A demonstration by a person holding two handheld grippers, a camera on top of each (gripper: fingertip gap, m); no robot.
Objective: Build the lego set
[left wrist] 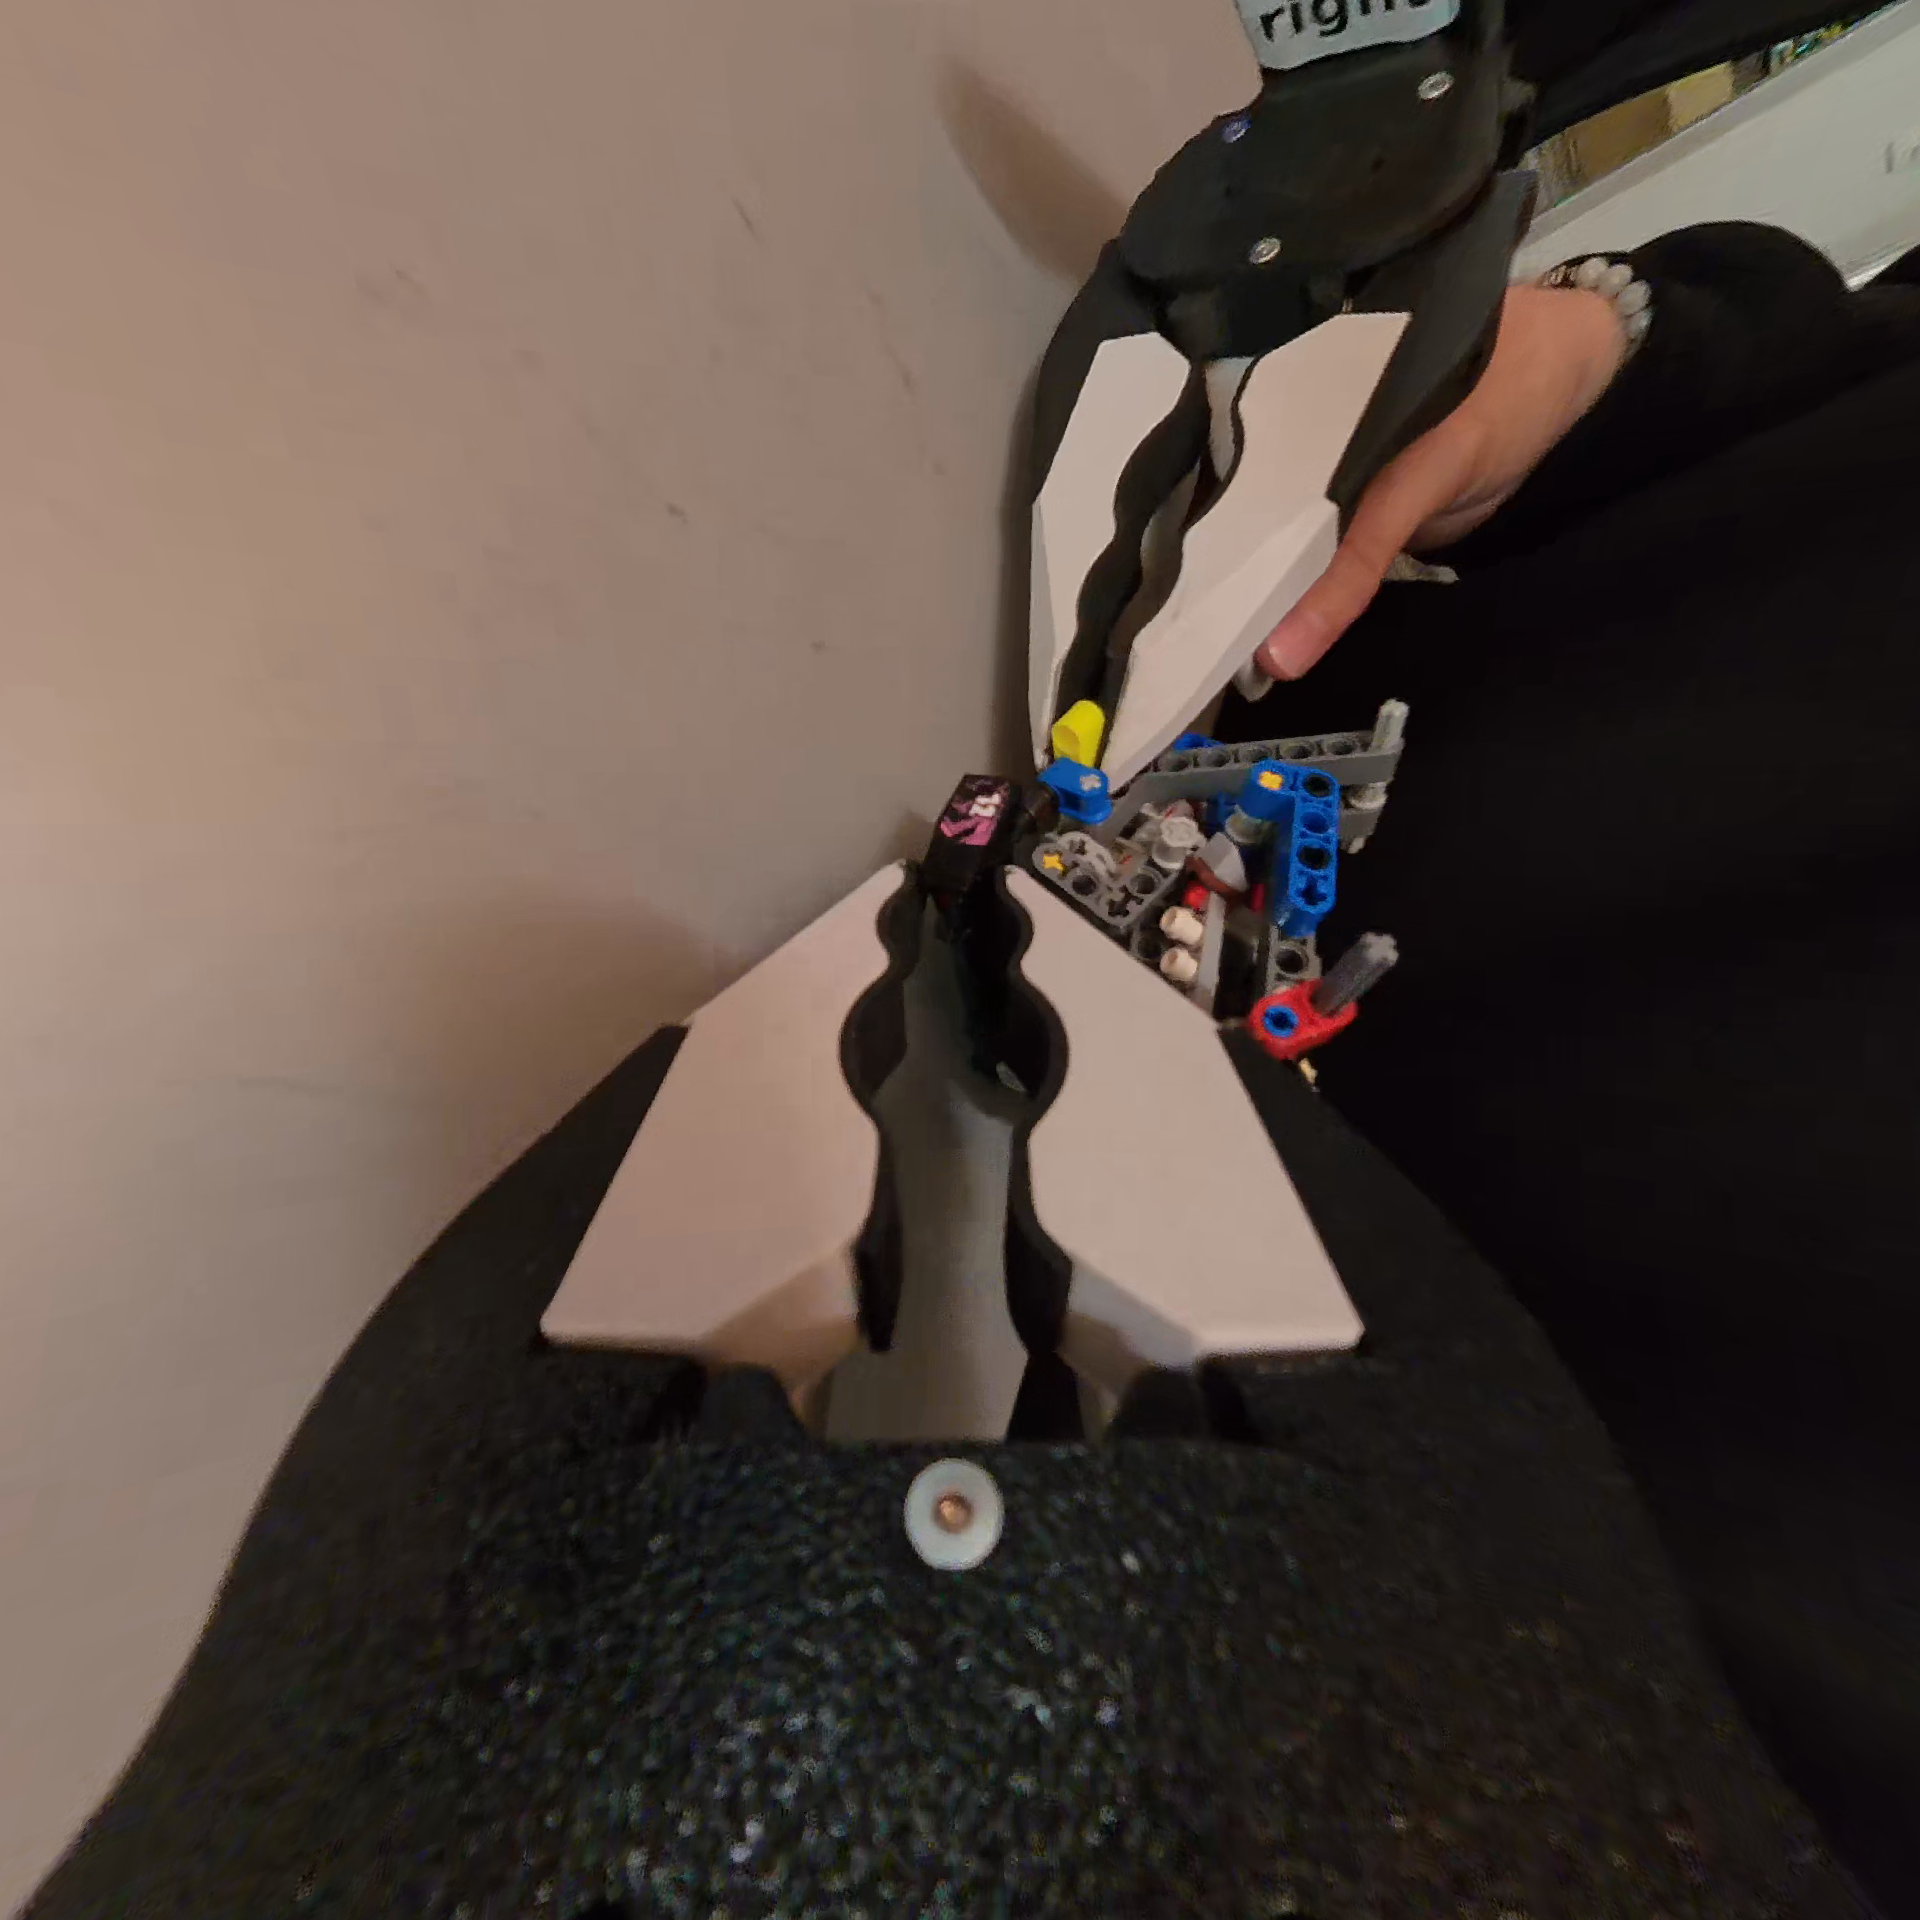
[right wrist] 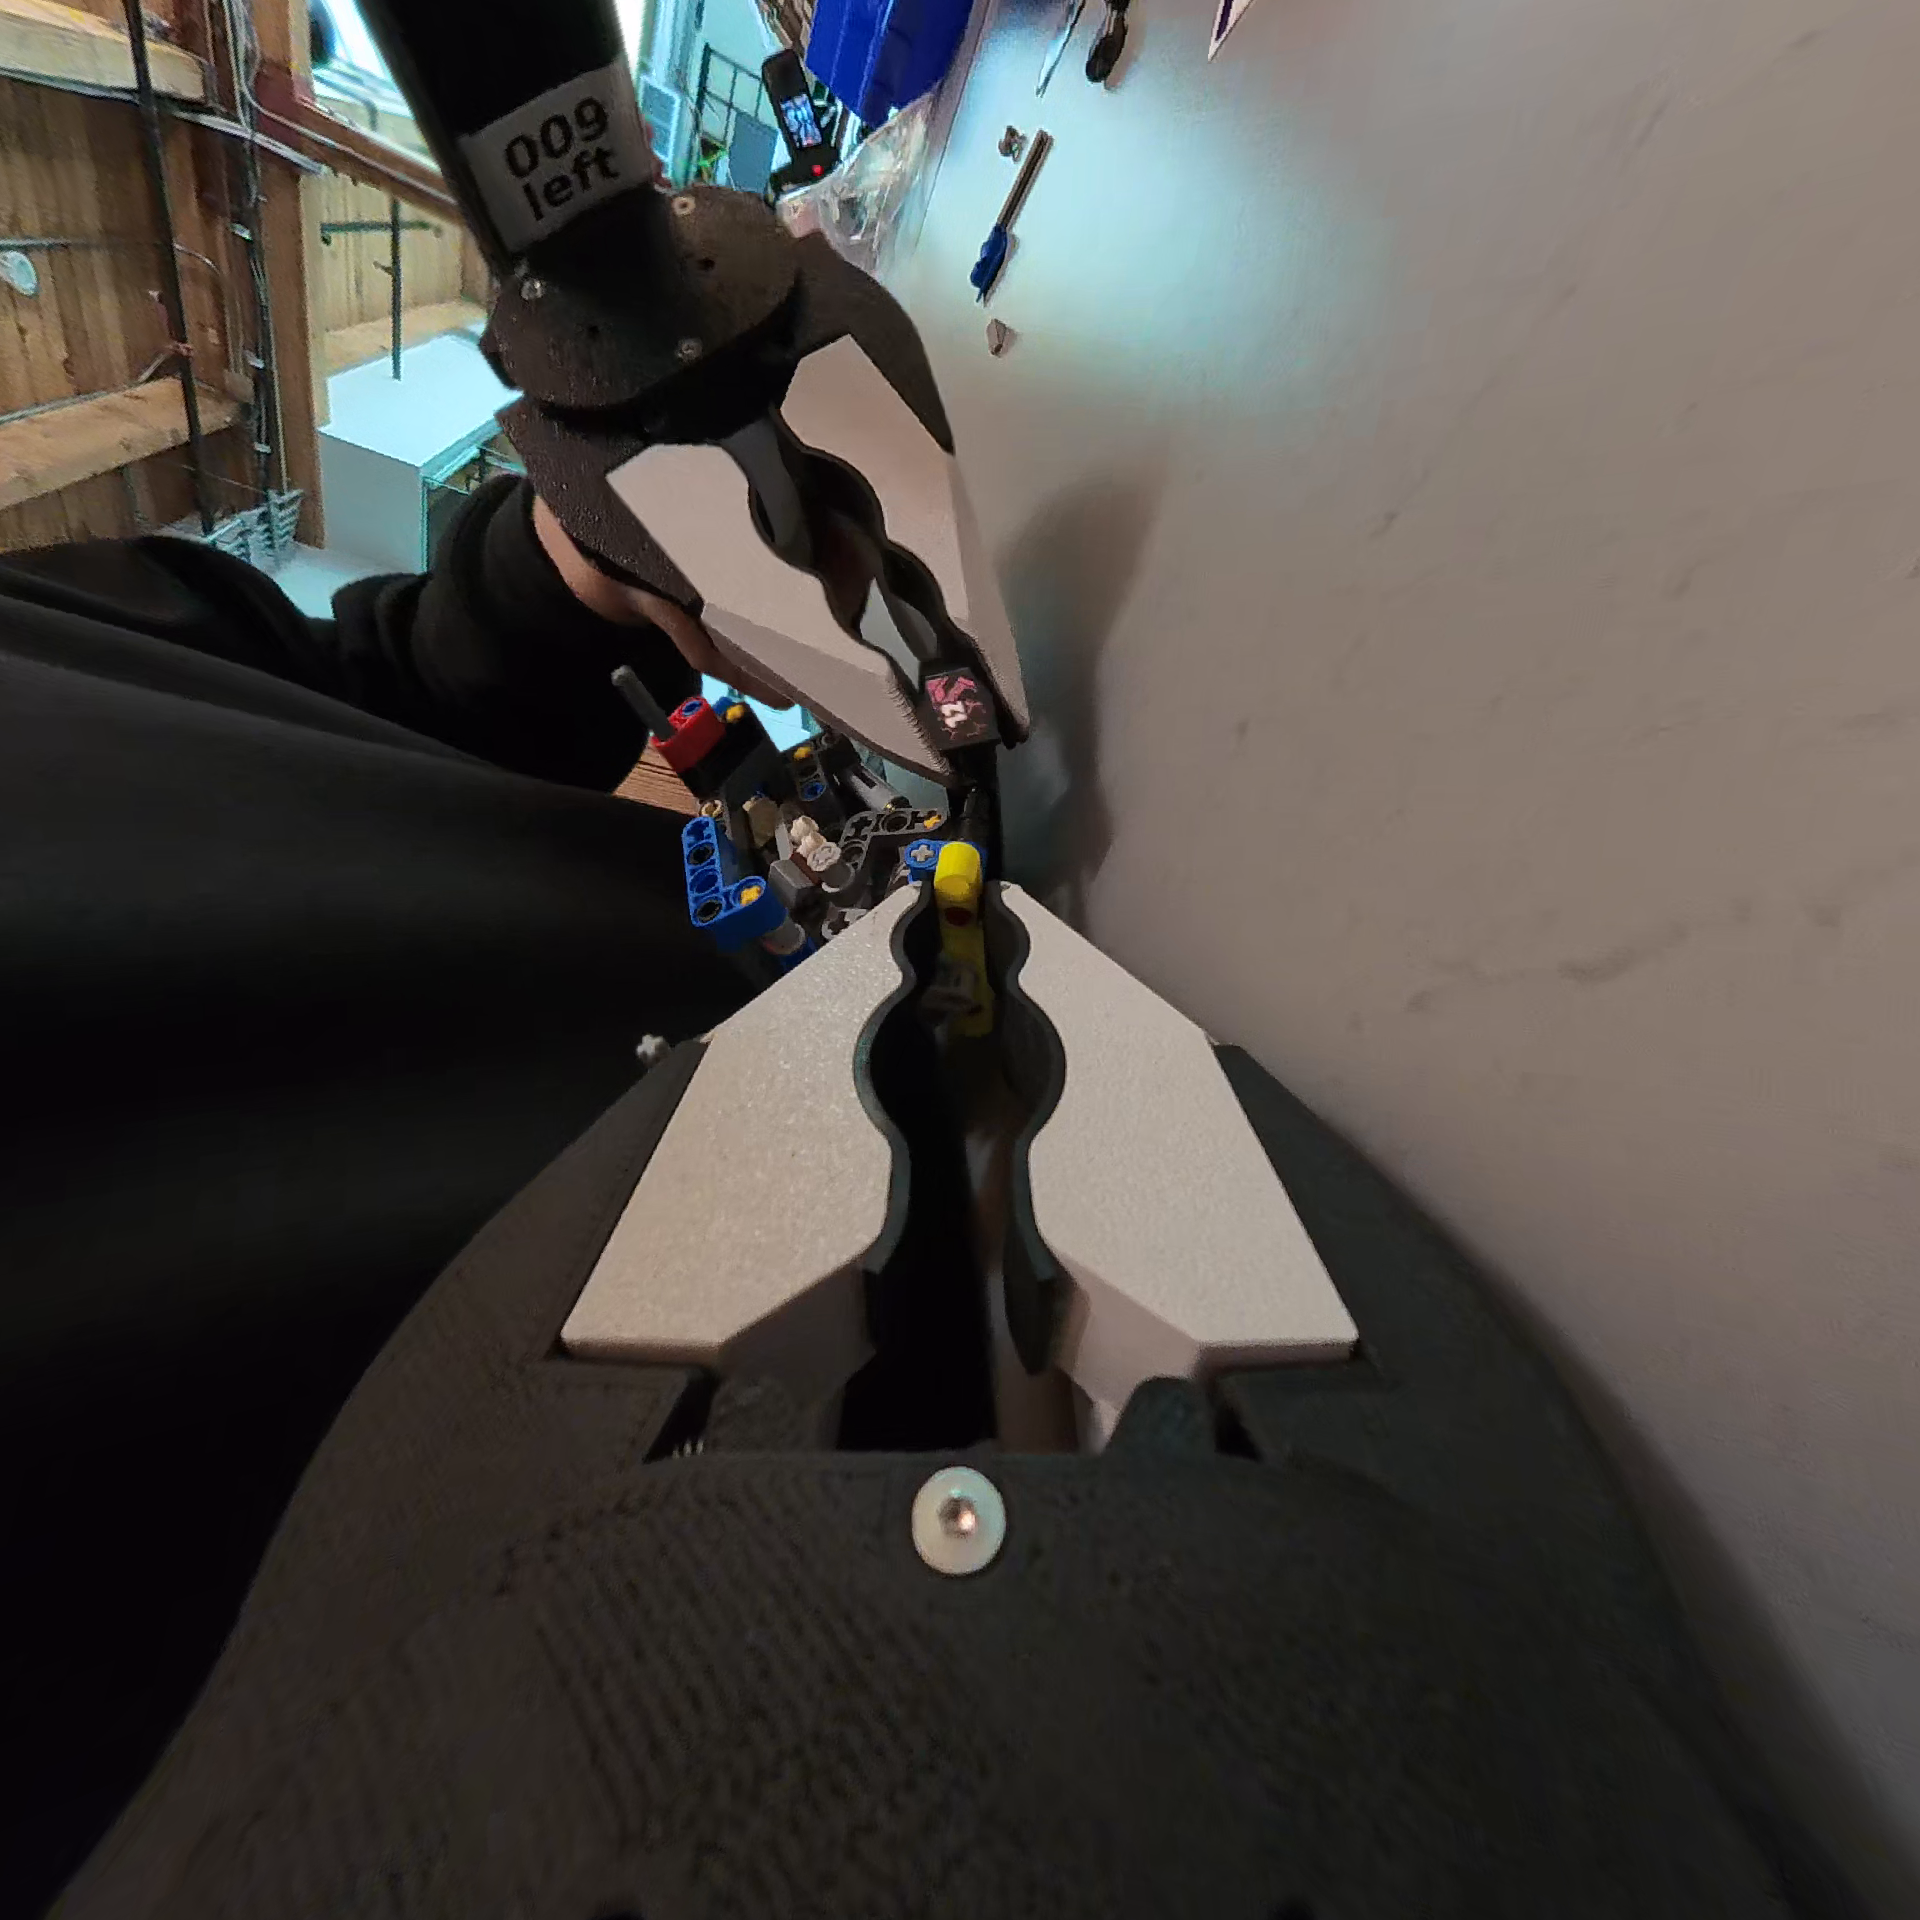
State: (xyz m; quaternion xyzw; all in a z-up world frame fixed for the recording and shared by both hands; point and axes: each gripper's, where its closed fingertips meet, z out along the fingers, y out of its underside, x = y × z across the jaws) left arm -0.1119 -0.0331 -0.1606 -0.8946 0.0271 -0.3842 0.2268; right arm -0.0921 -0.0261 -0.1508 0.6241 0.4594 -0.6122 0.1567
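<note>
Two grippers, left (left wrist: 961, 883) and right (right wrist: 961, 894); one brick model (left wrist: 1236, 873); one yellow piece (right wrist: 961, 935); one black piece (left wrist: 966, 831).

Spotting a white printed label (right wrist: 556, 166) sitting behind the left gripper (right wrist: 977, 738) fingers, another label (left wrist: 1340, 21) behind the right gripper (left wrist: 1081, 727), plus pink-white markings on the black piece (left wrist: 971, 821).
</note>
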